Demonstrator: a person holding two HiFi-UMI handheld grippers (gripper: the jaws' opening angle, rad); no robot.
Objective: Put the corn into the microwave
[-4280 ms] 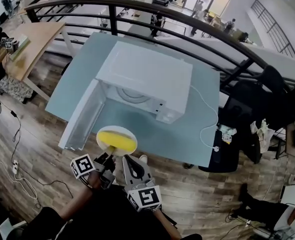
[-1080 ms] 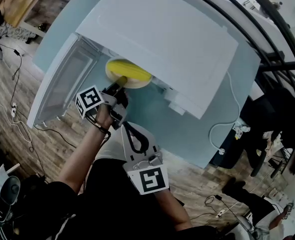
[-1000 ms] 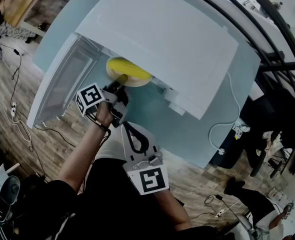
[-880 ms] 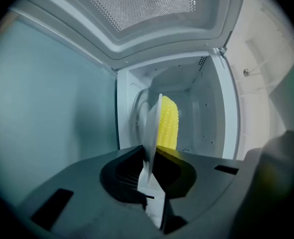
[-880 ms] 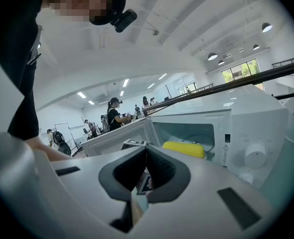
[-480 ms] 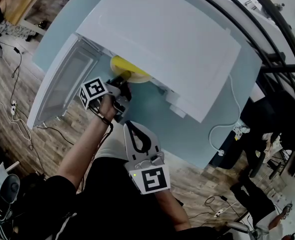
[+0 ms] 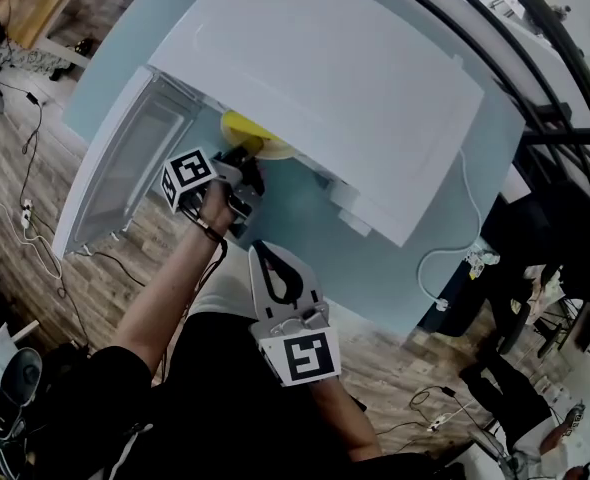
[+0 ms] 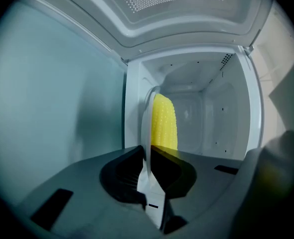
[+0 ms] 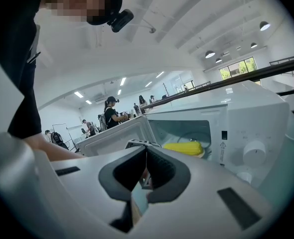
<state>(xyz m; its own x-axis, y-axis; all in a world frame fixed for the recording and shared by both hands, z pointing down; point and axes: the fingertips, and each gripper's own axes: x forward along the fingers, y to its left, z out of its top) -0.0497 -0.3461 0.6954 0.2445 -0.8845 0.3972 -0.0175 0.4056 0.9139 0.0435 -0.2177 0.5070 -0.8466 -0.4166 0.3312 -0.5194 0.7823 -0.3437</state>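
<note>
A yellow corn cob (image 7: 243, 129) lies on a white plate (image 7: 265, 152) in the mouth of the white microwave (image 7: 345, 78), half hidden under its top. My left gripper (image 7: 241, 160) is shut on the plate's near rim. In the left gripper view the plate (image 8: 146, 128) stands edge-on between the jaws of that gripper (image 8: 148, 156), the corn (image 8: 164, 123) sits beside it, and the oven cavity (image 8: 212, 118) lies behind. My right gripper (image 7: 267, 260) hangs back from the microwave, shut and empty. The right gripper view shows this gripper (image 9: 146, 158) and the corn (image 9: 184, 147) inside the oven.
The microwave door (image 7: 125, 168) swings open to the left, beside my left arm. The oven stands on a blue-grey table (image 7: 305, 218), with its white cord (image 7: 445, 258) at the right. Its control panel with a knob (image 9: 254, 153) is right of the opening. People stand in the background.
My left gripper has carried the plate with the corn further into the microwave, so more of the plate is hidden under the oven's top. The right gripper has stayed put.
</note>
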